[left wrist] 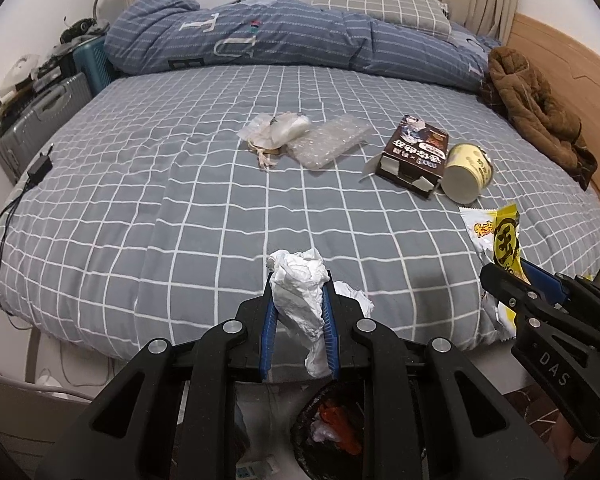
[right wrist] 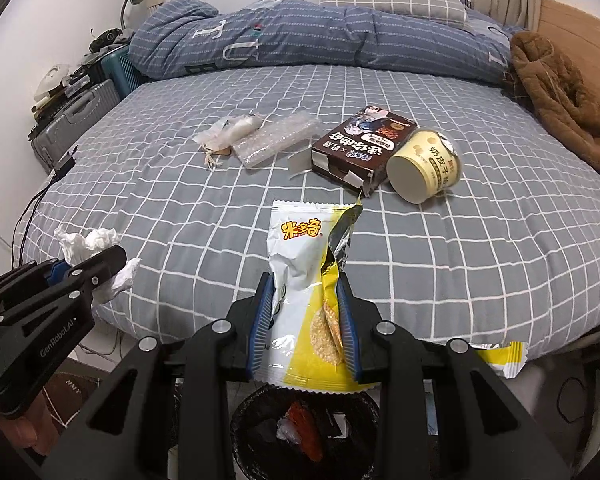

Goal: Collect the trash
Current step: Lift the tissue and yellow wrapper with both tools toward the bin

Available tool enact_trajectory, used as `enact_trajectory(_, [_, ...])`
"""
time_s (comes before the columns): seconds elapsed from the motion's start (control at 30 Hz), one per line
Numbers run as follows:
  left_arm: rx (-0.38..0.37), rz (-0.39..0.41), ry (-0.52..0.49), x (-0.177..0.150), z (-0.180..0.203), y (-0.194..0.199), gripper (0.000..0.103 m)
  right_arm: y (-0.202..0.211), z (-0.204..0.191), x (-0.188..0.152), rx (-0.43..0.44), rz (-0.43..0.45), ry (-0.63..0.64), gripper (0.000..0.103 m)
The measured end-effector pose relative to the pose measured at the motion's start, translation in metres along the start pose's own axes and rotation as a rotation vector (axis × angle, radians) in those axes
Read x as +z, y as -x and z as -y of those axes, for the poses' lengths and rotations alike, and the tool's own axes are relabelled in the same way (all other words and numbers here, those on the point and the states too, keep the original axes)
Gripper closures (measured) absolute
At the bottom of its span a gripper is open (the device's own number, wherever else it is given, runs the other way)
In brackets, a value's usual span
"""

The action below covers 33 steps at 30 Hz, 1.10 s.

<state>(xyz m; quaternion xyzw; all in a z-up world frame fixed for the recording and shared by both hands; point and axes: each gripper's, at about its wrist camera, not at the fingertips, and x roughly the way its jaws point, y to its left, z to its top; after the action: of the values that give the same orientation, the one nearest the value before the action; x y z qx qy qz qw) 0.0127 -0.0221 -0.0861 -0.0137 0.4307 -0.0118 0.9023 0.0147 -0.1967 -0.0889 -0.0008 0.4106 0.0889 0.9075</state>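
Observation:
My left gripper (left wrist: 299,280) is shut on a crumpled white tissue (left wrist: 300,296), held over the near edge of the bed; it also shows at the left of the right wrist view, left gripper (right wrist: 100,264). My right gripper (right wrist: 306,284) is shut on a torn white and yellow snack wrapper (right wrist: 304,280), seen again at the right of the left wrist view as the wrapper (left wrist: 500,240). A black mesh bin (right wrist: 300,432) with red and white scraps stands on the floor just below both grippers, bin (left wrist: 332,428).
On the grey checked bed (left wrist: 180,208) lie a brown carton (left wrist: 414,152), a tipped yellow paper cup (left wrist: 466,176), bubble wrap (left wrist: 328,140) and a clear plastic bag (left wrist: 276,128). A folded blue duvet, a brown jacket and a charger with cable lie at the edges. Suitcases stand left.

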Motion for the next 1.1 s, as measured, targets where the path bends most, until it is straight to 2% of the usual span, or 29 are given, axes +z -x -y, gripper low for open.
enact_trajectory(1.1, [-0.053, -0.05, -0.022, -0.064, 0.032, 0.023, 0.083, 0.036, 0.011, -0.059, -0.027, -0.026, -0.007, 0.073])
